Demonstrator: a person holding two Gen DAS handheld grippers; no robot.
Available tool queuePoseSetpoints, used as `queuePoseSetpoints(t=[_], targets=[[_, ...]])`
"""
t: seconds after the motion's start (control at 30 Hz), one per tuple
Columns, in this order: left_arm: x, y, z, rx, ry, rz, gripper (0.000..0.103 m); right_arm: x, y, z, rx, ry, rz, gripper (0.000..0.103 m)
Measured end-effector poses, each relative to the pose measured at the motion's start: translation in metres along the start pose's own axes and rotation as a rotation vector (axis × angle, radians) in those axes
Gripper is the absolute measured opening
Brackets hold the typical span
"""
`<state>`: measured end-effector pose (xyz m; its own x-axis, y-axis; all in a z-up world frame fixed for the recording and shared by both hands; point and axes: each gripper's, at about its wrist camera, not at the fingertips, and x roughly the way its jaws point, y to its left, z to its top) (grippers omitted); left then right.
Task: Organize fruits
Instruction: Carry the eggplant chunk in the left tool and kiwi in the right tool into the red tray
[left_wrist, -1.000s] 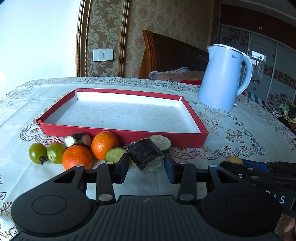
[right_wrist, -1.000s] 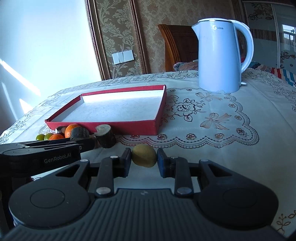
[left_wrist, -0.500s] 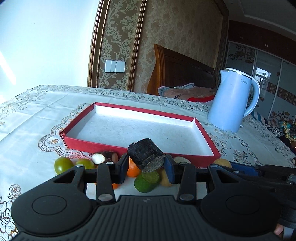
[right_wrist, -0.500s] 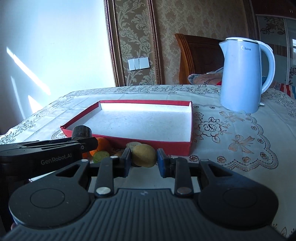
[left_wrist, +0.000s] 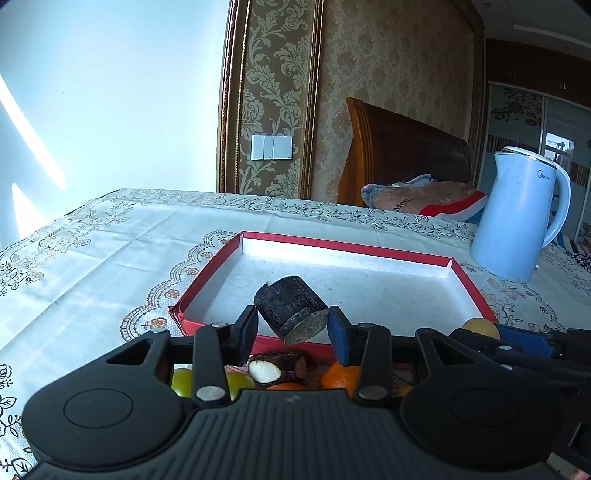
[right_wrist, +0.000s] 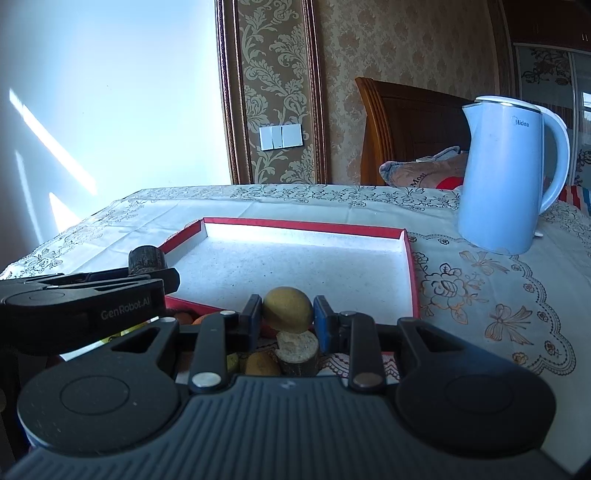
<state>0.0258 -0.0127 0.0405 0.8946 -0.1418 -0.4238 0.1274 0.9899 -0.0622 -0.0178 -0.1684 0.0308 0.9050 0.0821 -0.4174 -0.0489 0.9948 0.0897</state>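
Note:
My left gripper (left_wrist: 291, 326) is shut on a dark sugarcane piece (left_wrist: 290, 310) and holds it above the near edge of the red tray (left_wrist: 469, 280). My right gripper (right_wrist: 286, 317) is shut on a yellow fruit (right_wrist: 287, 309), also raised over the tray's near edge (right_wrist: 412, 273). Below the left gripper lie another cane piece (left_wrist: 275, 369), green fruits (left_wrist: 181, 380) and oranges (left_wrist: 338, 374). Below the right gripper lie a cane stub (right_wrist: 297, 350) and a yellowish fruit (right_wrist: 260, 363). The left gripper also shows in the right wrist view (right_wrist: 162, 277).
A light blue kettle (left_wrist: 517, 218) stands right of the tray on the lace tablecloth (left_wrist: 92, 251); it also shows in the right wrist view (right_wrist: 506, 177). A wooden chair (left_wrist: 399, 155) with cloth on it stands behind the table.
Both grippers have risen and moved forward over the tray's near edge, each still holding its item. The fruits on the table now sit lower, partly hidden under the grippers.

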Motion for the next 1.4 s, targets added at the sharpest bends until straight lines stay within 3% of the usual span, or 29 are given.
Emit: queuePoseSetpoints(t=[0.27, 0.67, 1.4], targets=[[0.025, 0.008, 0.008, 0.017, 0.003, 0.036, 0.041, 0.023, -0.003, 0.013, -0.009, 0.002, -0.030, 0.028], [0.080, 0.008, 0.015, 0.013, 0.075, 0.056, 0.041, 0.089, -0.020, 0.019, 0.025, 0.115, -0.027, 0.028], [0.098, 0.005, 0.005, 0.038, 0.121, 0.085, 0.041, 0.104, -0.024, 0.008, 0.033, 0.156, -0.033, 0.028]])
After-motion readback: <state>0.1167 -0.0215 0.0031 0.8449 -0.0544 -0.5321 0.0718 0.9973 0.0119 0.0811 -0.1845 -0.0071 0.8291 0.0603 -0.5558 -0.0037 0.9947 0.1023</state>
